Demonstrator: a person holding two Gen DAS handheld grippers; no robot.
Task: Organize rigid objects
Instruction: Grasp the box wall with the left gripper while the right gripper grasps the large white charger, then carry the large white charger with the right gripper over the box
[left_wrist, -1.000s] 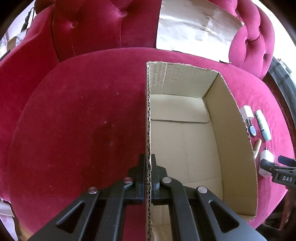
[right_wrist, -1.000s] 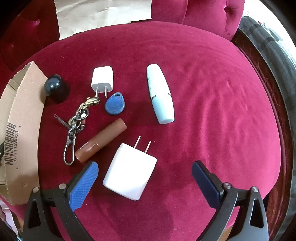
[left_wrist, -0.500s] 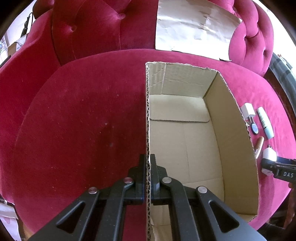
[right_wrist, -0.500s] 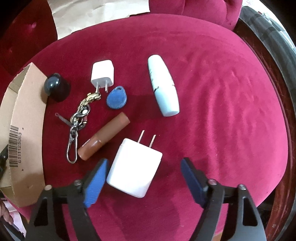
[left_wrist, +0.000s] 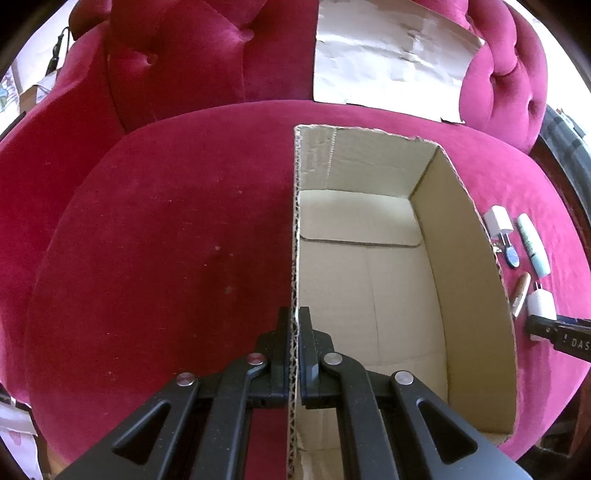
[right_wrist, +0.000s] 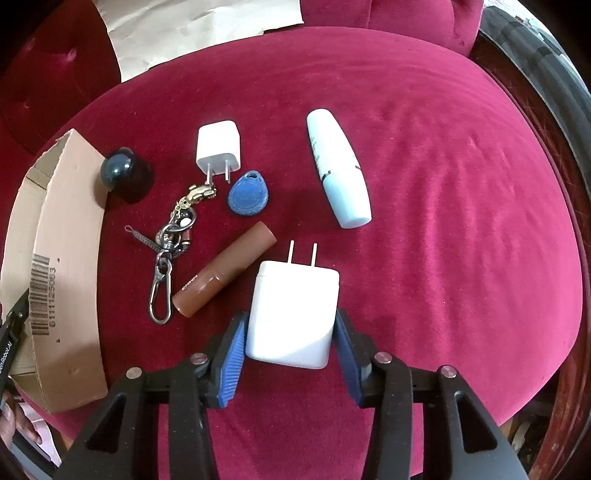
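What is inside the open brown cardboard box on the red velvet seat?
Inside the open brown cardboard box, only its bare floor and flap seams show. The nearest corner is hidden behind the left gripper.

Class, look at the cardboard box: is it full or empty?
Empty. The left wrist view shows the box's bare floor, with nothing on it; the chargers, tubes and keys all lie outside, on the red cushion.

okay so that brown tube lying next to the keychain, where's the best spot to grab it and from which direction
Grip the brown tube mid-length, across its narrow width, coming straight down from above. It lies flat and slanted on the cushion, so turn the fingers square to its long axis. The keychain and large white charger sit close at either side; the middle probably leaves most room.
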